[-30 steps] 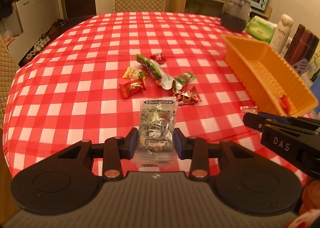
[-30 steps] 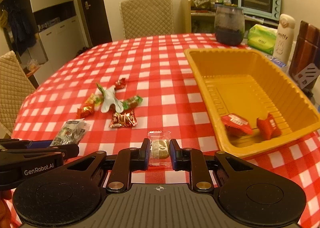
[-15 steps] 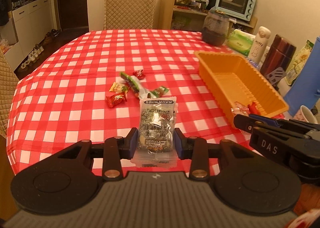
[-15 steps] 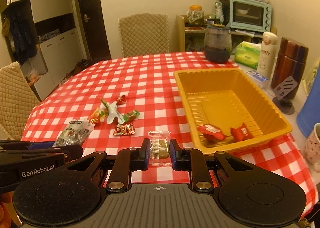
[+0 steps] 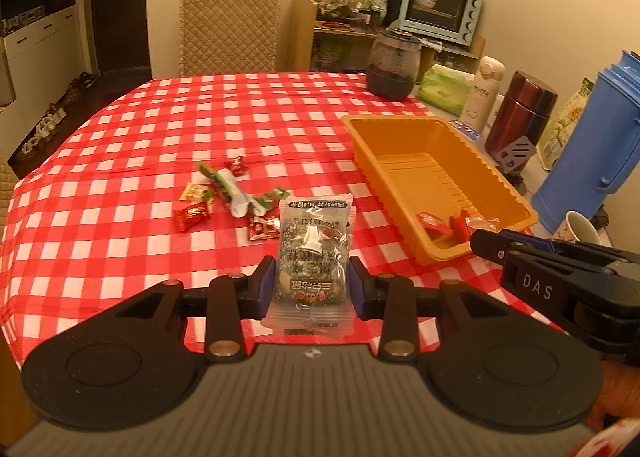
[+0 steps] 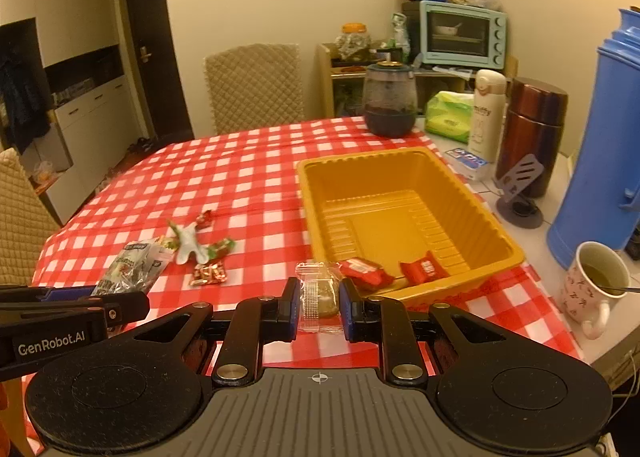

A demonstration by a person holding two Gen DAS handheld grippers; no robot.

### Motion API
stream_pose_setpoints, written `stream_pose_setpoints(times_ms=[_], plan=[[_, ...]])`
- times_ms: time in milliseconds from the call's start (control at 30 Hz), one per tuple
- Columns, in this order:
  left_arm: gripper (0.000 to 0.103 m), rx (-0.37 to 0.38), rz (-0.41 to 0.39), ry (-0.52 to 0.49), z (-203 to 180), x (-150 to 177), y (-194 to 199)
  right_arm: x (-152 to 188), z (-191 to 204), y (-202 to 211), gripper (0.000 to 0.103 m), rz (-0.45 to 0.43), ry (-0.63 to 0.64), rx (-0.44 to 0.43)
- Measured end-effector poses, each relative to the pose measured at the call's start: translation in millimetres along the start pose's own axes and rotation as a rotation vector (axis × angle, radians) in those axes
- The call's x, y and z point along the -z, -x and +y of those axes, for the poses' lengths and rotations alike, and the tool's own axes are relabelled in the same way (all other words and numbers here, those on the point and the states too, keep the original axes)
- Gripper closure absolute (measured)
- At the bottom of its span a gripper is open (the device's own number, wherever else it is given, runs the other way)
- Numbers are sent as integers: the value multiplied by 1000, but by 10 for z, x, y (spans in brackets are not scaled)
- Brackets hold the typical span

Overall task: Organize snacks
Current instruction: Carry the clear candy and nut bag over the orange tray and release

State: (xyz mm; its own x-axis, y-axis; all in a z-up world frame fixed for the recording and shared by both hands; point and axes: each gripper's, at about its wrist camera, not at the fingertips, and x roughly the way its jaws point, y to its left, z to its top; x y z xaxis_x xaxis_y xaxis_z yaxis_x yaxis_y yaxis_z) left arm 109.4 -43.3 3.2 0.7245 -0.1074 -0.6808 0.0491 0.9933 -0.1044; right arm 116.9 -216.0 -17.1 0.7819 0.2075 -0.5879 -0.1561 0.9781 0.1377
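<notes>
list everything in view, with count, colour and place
tray: 1, orange, on the table's right side
red packets: 2, in the tray's near end
loose snacks: about six, red, green, yellow, white, on the checked cloth left of the tray
nut pack: 1, clear and dark, in the left gripper
small packet: 1, clear, in the right gripper
jar: 1, dark, behind the tray
flasks: white, brown
jug: 1, blue, far right
mug: 1, white, near right
oven: 1, pale blue, on a shelf
</notes>
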Motion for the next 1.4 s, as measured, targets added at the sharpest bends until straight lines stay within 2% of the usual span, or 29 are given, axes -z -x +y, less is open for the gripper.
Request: stream_pose_setpoints(times_ms=[533, 900, 1400], plan=[[68, 105, 24, -25, -495, -235, -292, -214, -632, 22, 82, -30, -82, 79], [68, 149, 31, -46, -834, -485, -657, -356, -987, -195, 82, -23, -112, 106], [68, 195, 66, -52, -1047, -637, -1215, -432, -1319, -541, 82, 2, -155, 127]])
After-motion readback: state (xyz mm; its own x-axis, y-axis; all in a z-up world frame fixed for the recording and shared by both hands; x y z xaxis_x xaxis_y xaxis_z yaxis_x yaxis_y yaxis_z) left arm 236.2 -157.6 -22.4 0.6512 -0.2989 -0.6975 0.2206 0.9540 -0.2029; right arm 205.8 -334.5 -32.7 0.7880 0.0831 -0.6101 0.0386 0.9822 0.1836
